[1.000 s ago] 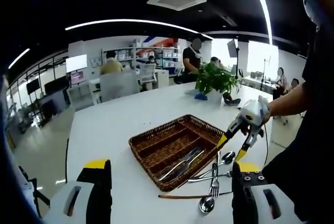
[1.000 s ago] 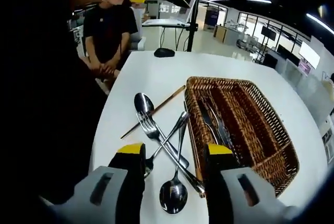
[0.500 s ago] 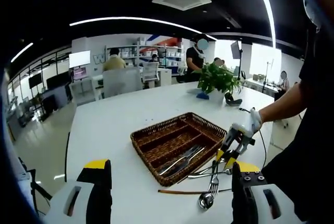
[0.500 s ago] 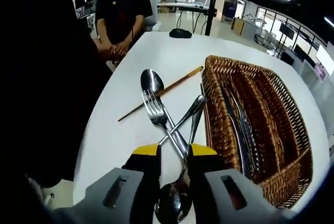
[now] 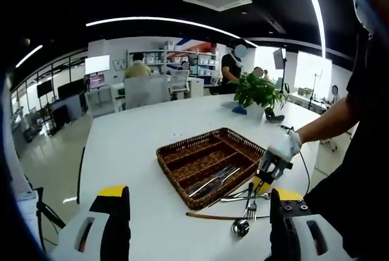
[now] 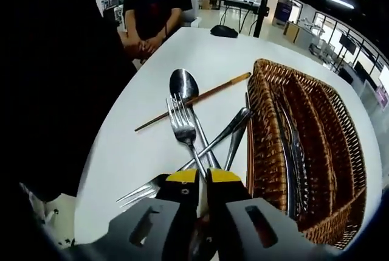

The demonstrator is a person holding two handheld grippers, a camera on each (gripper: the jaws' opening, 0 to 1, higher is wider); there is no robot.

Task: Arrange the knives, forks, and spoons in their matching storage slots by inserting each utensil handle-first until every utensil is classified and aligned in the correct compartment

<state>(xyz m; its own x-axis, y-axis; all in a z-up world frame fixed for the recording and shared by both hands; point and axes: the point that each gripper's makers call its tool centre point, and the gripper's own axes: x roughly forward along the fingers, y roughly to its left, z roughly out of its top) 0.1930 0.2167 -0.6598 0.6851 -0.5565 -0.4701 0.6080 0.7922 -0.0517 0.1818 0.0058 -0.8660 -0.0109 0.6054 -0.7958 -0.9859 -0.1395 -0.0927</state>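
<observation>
Fork (image 6: 184, 133) handle between right jaws, pinched

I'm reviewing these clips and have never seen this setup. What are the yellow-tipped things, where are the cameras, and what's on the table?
A person holds handheld tongs in each hand, with a fisheye camera riding on each. In the left gripper view, the left tongs are open above the white table, and the right tongs reach in from the right. In the right gripper view, the right tongs are nearly closed around a fork handle. Beside it lie a spoon, a chopstick, more cutlery, and a wicker tray holding some cutlery.
</observation>
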